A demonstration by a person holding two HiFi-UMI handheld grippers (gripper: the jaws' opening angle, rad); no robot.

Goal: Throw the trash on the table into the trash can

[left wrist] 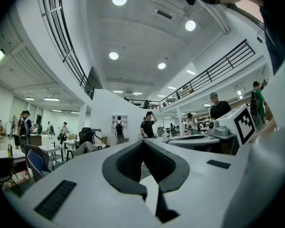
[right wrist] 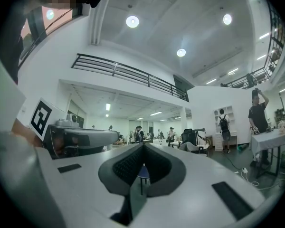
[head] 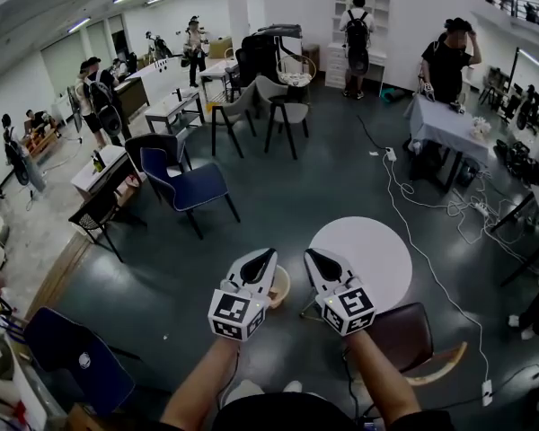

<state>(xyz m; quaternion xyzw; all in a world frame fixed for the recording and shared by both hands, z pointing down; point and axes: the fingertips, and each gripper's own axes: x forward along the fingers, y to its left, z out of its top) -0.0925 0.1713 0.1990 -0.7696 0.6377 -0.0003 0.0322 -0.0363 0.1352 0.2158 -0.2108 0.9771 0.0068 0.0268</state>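
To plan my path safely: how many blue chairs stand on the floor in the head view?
2: one blue padded chair left of centre, another at bottom left. More may be hidden.

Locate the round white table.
Head view, just right of centre: the round white table stands directly beyond the right gripper, a brown chair at its near side.

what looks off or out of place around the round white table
Nothing is spilled or broken. The round white table looks bare, with no trash showing on it. A long white cable trails loose over the dark floor beside it, a possible trip hazard.
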